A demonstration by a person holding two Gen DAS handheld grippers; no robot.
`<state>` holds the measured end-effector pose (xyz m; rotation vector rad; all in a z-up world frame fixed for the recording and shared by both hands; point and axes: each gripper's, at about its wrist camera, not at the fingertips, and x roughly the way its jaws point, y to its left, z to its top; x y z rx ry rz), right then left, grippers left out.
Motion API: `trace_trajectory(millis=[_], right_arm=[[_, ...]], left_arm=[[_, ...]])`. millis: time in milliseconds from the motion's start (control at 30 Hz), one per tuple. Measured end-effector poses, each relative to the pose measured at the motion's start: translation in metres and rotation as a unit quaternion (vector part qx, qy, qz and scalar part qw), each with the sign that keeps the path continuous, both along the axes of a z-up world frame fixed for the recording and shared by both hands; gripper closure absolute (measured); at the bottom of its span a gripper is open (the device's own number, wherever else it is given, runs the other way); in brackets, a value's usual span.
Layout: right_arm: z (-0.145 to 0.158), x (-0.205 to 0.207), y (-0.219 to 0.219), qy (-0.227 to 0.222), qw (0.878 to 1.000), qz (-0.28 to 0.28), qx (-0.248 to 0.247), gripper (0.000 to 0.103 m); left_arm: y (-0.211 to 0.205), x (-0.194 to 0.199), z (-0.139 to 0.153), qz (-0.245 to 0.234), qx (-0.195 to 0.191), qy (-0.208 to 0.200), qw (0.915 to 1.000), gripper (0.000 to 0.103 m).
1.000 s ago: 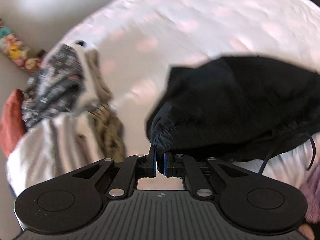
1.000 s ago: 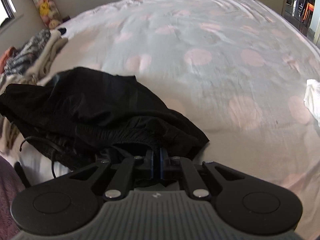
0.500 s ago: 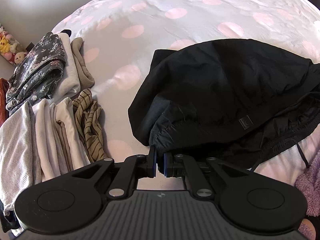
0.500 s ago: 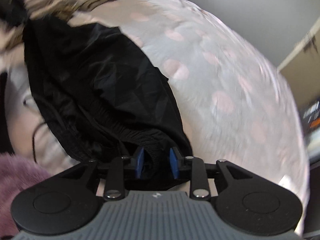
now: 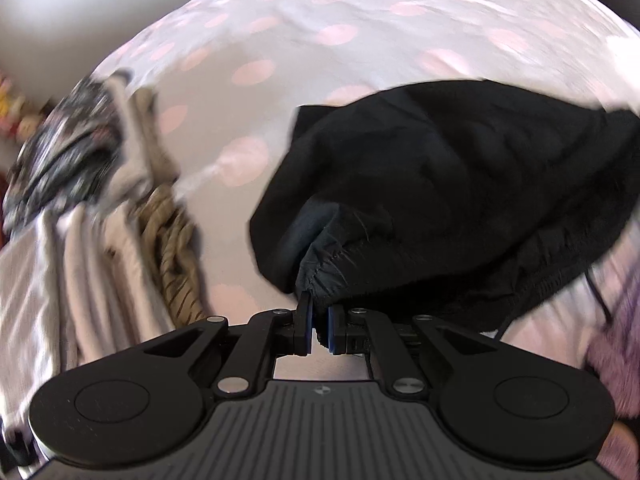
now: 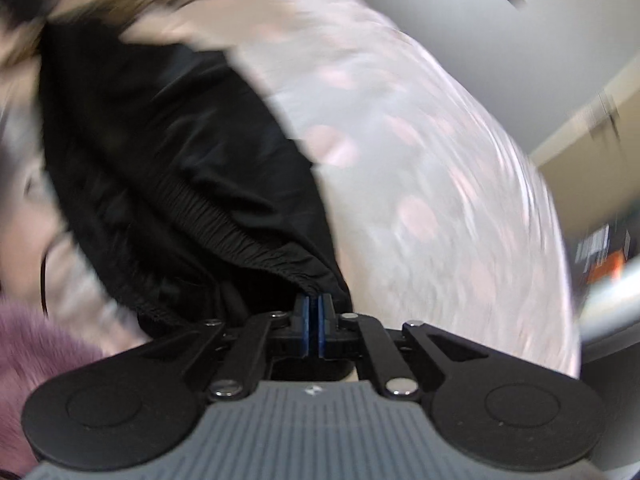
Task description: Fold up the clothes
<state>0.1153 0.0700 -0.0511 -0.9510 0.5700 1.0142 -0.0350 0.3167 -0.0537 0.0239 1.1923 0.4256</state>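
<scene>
A pair of black shorts [image 5: 460, 184] with an elastic waistband and a drawstring lies bunched on the pink-dotted bedsheet [image 5: 280, 40]. My left gripper [image 5: 319, 326] is shut on a gathered edge of the shorts. In the right wrist view the black shorts [image 6: 168, 152] hang to the left, and my right gripper [image 6: 314, 322] is shut on the elastic waistband [image 6: 224, 224]. Both views are motion-blurred.
A row of folded clothes [image 5: 92, 216] lies at the left: striped, beige, white and a dark floral piece. A purple fuzzy item [image 5: 616, 344] is at the lower right, and also shows in the right wrist view [image 6: 36, 340]. A wall and doorway [image 6: 592, 140] are at right.
My right gripper opened half a second ago and has shut again on the waistband. Both grippers are moving with the shorts; the right view has tilted.
</scene>
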Motion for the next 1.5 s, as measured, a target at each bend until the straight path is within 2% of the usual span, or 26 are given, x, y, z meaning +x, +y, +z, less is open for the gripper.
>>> trace_trajectory(millis=[100, 167, 267, 333, 433, 533, 633, 733, 800, 833, 1000, 1167, 1300, 1400, 1500], right_arm=[[0.008, 0.034, -0.018, 0.068, 0.994, -0.082, 0.024, 0.098], [0.006, 0.046, -0.026, 0.094, 0.989, -0.109, 0.029, 0.098], [0.003, 0.053, -0.033, 0.111, 0.986, -0.122, 0.034, 0.098], [0.001, 0.057, -0.037, 0.123, 0.983, -0.131, 0.038, 0.098], [-0.004, 0.062, -0.045, 0.136, 0.98, -0.141, 0.042, 0.098], [-0.013, 0.062, -0.048, 0.144, 0.978, -0.144, 0.042, 0.098], [-0.014, 0.063, -0.05, 0.152, 0.976, -0.146, 0.047, 0.098], [-0.014, 0.064, -0.05, 0.156, 0.976, -0.146, 0.051, 0.098], [-0.014, 0.064, -0.049, 0.155, 0.976, -0.146, 0.051, 0.098], [-0.014, 0.064, -0.049, 0.155, 0.976, -0.145, 0.052, 0.098], [-0.015, 0.064, -0.049, 0.153, 0.976, -0.144, 0.053, 0.098], [-0.015, 0.063, -0.05, 0.152, 0.977, -0.143, 0.054, 0.098], [-0.015, 0.062, -0.049, 0.148, 0.978, -0.141, 0.053, 0.098], [-0.015, 0.061, -0.049, 0.144, 0.978, -0.14, 0.053, 0.098], [-0.015, 0.06, -0.05, 0.141, 0.978, -0.14, 0.057, 0.098]], left_arm=[[-0.012, 0.006, -0.005, -0.046, -0.004, 0.011, 0.9989, 0.095], [-0.016, 0.009, -0.01, -0.066, -0.02, 0.017, 0.9975, 0.088], [-0.011, 0.009, -0.018, -0.074, -0.088, 0.012, 0.9933, 0.074], [-0.002, 0.007, -0.022, -0.059, -0.128, 0.015, 0.9899, 0.058], [0.01, 0.004, -0.024, -0.026, -0.167, 0.018, 0.9854, 0.057], [0.023, 0.001, -0.029, 0.03, -0.204, 0.031, 0.978, 0.057], [0.027, 0.001, -0.034, 0.068, -0.198, 0.061, 0.976, 0.057], [0.026, 0.003, -0.04, 0.073, -0.213, 0.068, 0.9719, 0.057], [0.026, 0.006, -0.042, 0.077, -0.225, 0.065, 0.9691, 0.064], [0.025, 0.008, -0.043, 0.082, -0.226, 0.067, 0.9683, 0.072], [0.019, 0.009, -0.052, 0.097, -0.219, 0.09, 0.9667, 0.072], [0.018, 0.0, -0.047, 0.108, -0.241, 0.091, 0.9602, 0.072], [0.014, -0.005, -0.042, 0.101, -0.232, 0.073, 0.9648, 0.072], [0.015, 0.001, -0.044, 0.099, -0.206, 0.06, 0.9717, 0.073], [0.016, 0.01, -0.046, 0.095, -0.17, 0.055, 0.9793, 0.088]])
